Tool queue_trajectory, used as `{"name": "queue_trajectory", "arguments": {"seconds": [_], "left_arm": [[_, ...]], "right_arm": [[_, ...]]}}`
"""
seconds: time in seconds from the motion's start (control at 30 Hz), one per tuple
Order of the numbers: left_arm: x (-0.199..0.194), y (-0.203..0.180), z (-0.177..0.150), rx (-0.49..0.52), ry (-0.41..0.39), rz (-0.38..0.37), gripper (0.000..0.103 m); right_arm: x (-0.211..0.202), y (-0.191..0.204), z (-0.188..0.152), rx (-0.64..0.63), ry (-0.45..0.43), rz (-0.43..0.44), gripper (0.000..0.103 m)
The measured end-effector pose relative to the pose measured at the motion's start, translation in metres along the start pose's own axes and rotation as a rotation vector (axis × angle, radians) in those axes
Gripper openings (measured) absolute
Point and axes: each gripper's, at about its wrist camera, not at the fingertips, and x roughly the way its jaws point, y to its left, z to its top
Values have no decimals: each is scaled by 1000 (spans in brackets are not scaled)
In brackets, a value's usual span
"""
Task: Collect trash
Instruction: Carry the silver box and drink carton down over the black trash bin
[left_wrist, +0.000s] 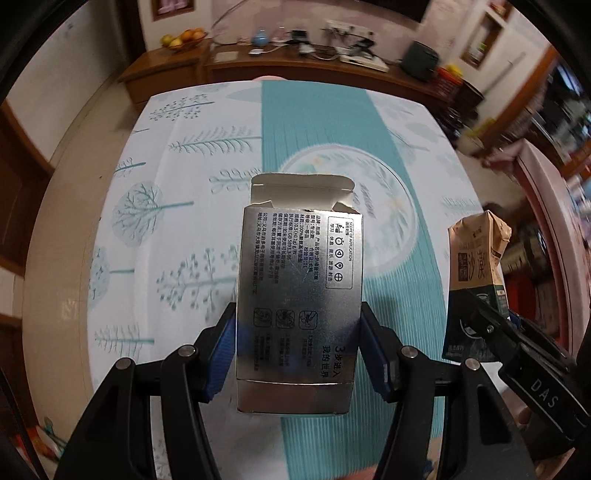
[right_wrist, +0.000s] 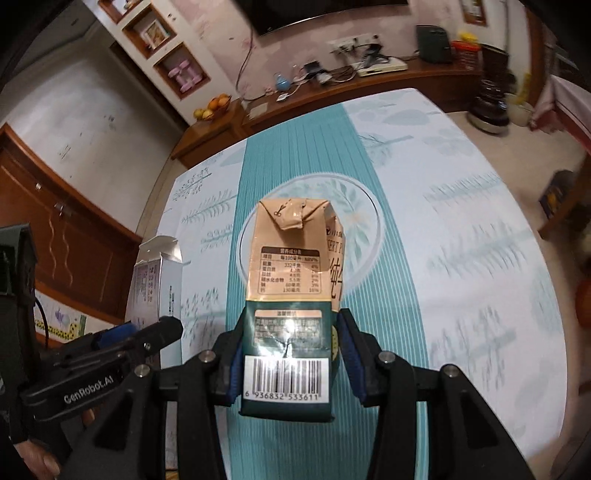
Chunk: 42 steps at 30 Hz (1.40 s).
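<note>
Left wrist view shows the left gripper (left_wrist: 298, 339) clamped on a silver carton (left_wrist: 299, 291) with its top flap open, held above the tablecloth's (left_wrist: 177, 229) teal middle strip, while the right gripper (right_wrist: 288, 354) alongside grips a tan-and-green milk carton (right_wrist: 291, 280).

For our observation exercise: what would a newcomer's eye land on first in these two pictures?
First, the shiny silver cardboard box with its top flap open, clamped in the left gripper. Next, the tan and dark green drink carton, barcode facing the camera, held in the right gripper. Below both lies the teal-striped tablecloth.
</note>
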Motion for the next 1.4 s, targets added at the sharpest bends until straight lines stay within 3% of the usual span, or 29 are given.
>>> {"name": "queue_trajectory", "arguments": {"seconds": [0.47,0.93,1.4], "left_arm": [[-41,-24,-109,145,-2,-49,60],[-42,-40,-213,98,14,-50,60],[-7,-63,-309,61,33,-46,60]], "right_arm": [[-75,2,-123,66,-7,-20,44],[-100,-33,-219,82,26,6,44],[-82,-94,-306,126,84,16,44]]}}
